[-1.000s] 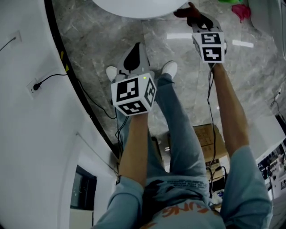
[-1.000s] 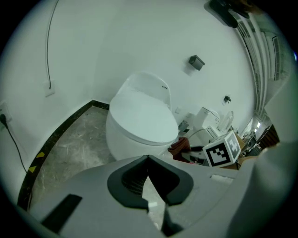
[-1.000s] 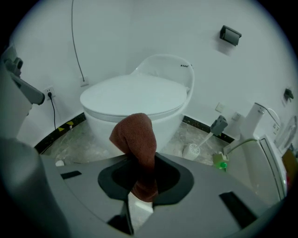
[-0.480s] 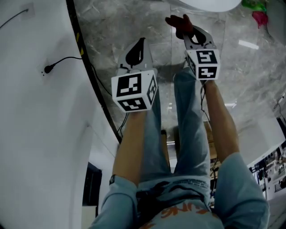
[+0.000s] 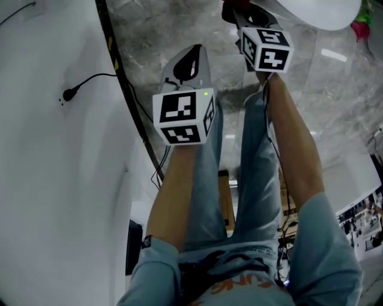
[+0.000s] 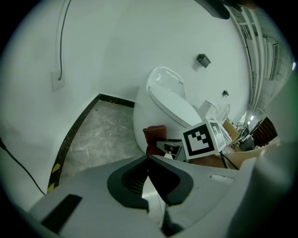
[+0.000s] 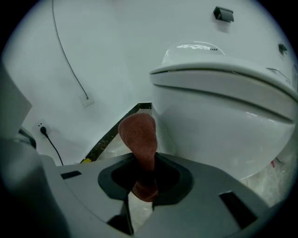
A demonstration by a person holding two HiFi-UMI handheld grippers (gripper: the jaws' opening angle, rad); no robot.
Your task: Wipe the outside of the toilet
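Note:
The white toilet [image 7: 219,116] fills the right of the right gripper view, and its lid shows in the left gripper view [image 6: 170,104]. Only a sliver of its bowl [image 5: 317,12] shows at the top of the head view. My right gripper [image 7: 145,162] is shut on a red cloth [image 7: 138,135], which stands up just beside the lower side of the bowl; contact cannot be told. In the head view, that gripper [image 5: 238,11] reaches to the top edge. My left gripper [image 6: 149,160] hangs back over the floor, shut and empty, also seen in the head view [image 5: 192,54].
A white wall on the left carries a socket with a black plug and cable [image 5: 70,93]. A black skirting strip with yellow marks [image 5: 128,107] runs along the grey marble floor [image 5: 335,101]. The person's jeans-clad legs [image 5: 251,179] stand below. A pink and green item [image 5: 361,27] lies at top right.
My right gripper has moved forward with the red cloth, closer under the toilet bowl. The left gripper has stayed about where it was, still shut.

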